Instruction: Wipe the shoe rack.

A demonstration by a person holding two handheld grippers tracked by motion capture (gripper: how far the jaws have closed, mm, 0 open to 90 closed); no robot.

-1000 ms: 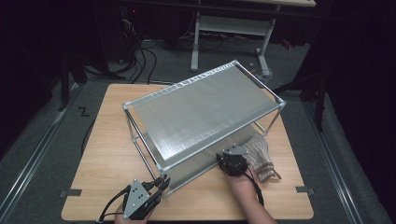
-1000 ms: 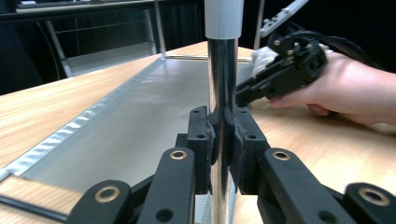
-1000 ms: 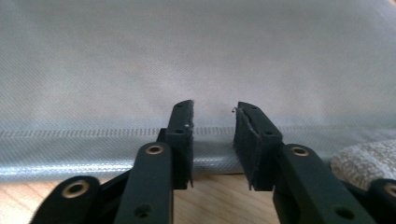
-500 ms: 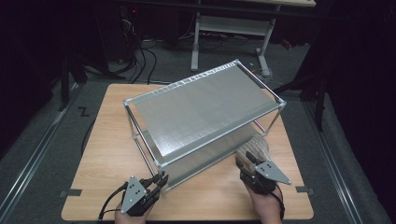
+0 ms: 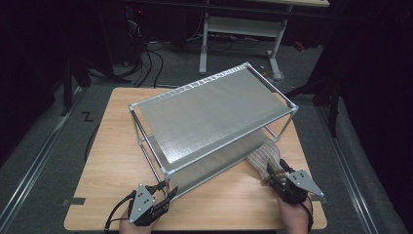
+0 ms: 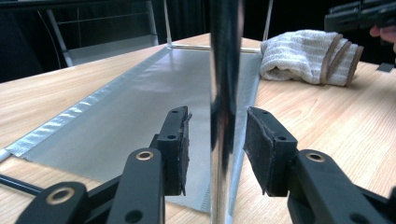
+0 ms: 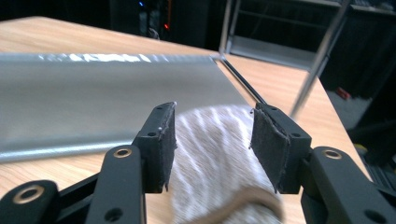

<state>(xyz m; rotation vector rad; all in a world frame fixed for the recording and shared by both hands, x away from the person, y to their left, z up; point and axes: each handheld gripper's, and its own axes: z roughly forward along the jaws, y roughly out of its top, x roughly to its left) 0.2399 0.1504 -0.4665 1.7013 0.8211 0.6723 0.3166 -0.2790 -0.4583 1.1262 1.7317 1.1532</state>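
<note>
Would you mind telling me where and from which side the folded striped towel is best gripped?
Probably the towel's near folded end, approached from the table's front edge: it points at the right gripper, whose open jaws already straddle it, while the rack blocks its far side.

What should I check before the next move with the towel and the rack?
1. Left gripper released from rack post: ok, jaws have just been opening, pads apart from the post.
2. Right gripper free of towel: ok, jaws have just been opening, pads off the cloth.
3. Towel on table, beside the rack: ok.
4. Towel fully folded: cannot tell.
</note>
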